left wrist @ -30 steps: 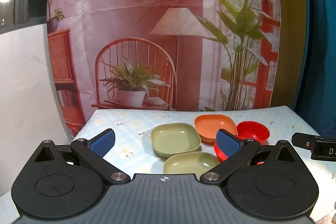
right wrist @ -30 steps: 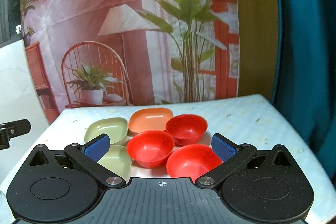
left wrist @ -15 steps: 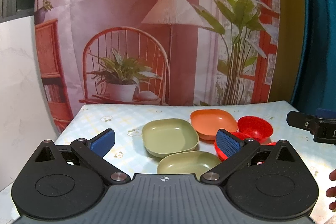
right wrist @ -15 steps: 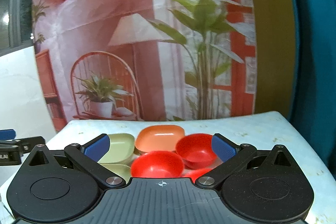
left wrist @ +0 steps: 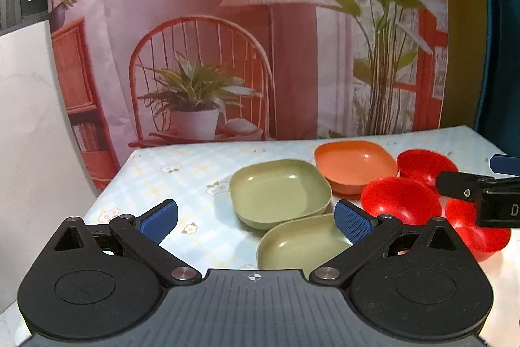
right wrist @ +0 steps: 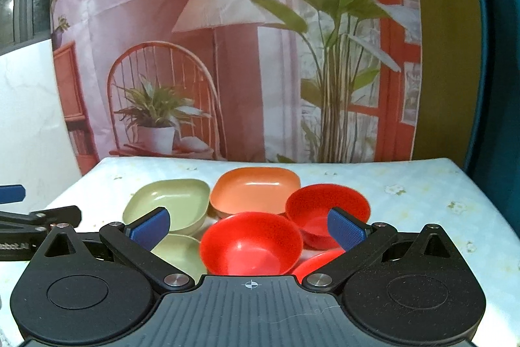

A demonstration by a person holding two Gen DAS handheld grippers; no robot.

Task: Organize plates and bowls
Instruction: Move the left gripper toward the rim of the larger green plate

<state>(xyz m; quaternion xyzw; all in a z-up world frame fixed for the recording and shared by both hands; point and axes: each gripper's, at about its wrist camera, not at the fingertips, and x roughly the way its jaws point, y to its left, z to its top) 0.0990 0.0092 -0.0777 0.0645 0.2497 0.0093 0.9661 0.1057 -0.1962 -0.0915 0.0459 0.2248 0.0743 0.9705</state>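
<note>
Six dishes cluster mid-surface, unstacked: two green plates (left wrist: pixel 279 192), an orange plate (right wrist: pixel 255 189), three red bowls (right wrist: pixel 250 244). Both grippers, left (left wrist: pixel 256 218) and right (right wrist: pixel 248 226), have drawn nearer, fingers spread and empty; first target apparently undecided.

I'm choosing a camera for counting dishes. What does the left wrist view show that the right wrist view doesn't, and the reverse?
Only the left wrist view shows the near green plate almost whole and the nearest red bowl as a full shape; the right hand-held gripper enters at its right edge.

Only the right wrist view shows the table's right side, bare of dishes, and the left hand-held gripper at its left edge.

Both show the far green plate, the orange plate, red bowls, and open jaws holding nothing.
</note>
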